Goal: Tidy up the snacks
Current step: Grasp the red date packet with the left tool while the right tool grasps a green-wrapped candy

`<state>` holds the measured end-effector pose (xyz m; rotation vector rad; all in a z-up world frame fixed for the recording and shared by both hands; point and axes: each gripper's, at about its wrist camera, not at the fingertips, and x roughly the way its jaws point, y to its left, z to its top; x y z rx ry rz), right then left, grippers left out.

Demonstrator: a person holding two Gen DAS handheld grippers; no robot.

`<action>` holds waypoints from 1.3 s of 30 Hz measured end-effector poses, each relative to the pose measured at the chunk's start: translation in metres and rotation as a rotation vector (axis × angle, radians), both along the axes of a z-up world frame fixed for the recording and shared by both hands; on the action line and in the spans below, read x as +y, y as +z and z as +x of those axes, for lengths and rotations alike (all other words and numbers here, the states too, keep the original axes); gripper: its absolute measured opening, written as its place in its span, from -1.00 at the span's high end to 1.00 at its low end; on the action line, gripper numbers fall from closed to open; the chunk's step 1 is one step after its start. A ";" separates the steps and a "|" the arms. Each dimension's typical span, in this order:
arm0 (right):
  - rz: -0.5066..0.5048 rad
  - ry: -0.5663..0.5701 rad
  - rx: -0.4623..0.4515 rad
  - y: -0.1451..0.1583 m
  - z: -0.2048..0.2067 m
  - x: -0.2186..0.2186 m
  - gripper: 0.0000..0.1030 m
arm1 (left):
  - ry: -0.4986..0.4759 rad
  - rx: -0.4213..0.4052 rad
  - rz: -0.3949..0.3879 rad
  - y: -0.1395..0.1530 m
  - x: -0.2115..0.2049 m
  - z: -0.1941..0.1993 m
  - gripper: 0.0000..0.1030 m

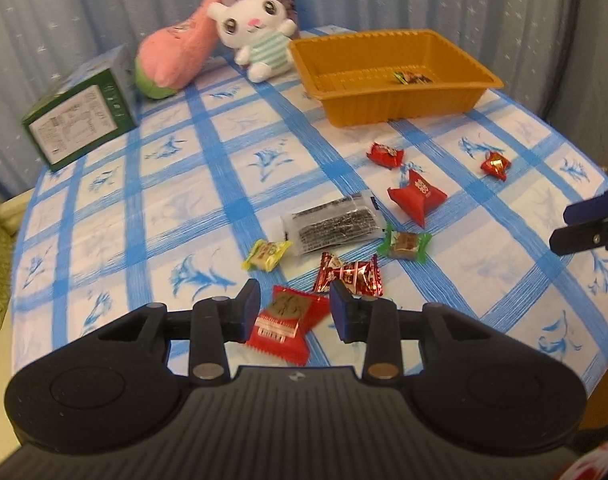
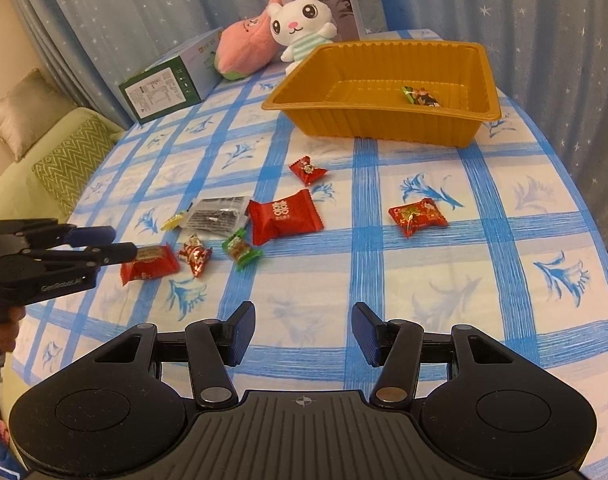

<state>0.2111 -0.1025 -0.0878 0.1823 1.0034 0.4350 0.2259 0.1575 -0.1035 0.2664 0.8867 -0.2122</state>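
Snacks on the checked tablecloth point(image 2: 384, 300): eight loose, one more in the orange tray point(image 2: 480, 76). Count of loose ones: five red, one yellow, one green, one clear dark packet point(image 1: 332, 226). Flat red packet point(image 1: 286, 320) lies between the fingers of the left gripper point(image 1: 296, 310), jaws partly open, pads not pressing it. Right gripper point(image 2: 302, 334) is half open and empty, over bare cloth near the table edge. Two plush toys and two boxes stand at the far edge.

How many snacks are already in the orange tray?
1: a single green-ended wrapped candy lies on the floor of the orange tray, toward its right side. Nothing else shows inside, though the near wall hides some of the floor.
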 end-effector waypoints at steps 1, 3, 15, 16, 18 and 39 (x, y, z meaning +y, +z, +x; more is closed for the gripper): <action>0.000 -0.001 0.003 -0.001 0.002 -0.001 -0.04 | -0.010 0.010 0.008 -0.003 0.000 0.004 0.34; 0.000 -0.006 0.008 -0.002 0.006 -0.002 -0.04 | -0.038 0.033 0.011 -0.009 -0.001 0.010 0.34; 0.000 0.004 0.034 -0.011 0.031 0.001 -0.04 | -0.031 0.132 0.003 -0.033 0.010 0.019 0.48; 0.000 0.009 0.035 -0.012 0.033 0.002 -0.04 | -0.024 0.137 0.000 -0.034 0.011 0.019 0.49; 0.000 0.022 0.034 -0.012 0.036 0.006 -0.04 | -0.004 0.143 -0.011 -0.036 0.013 0.019 0.51; -0.162 0.482 -0.211 -0.033 0.054 0.099 0.27 | 0.280 0.068 -0.123 -0.010 0.054 -0.008 0.56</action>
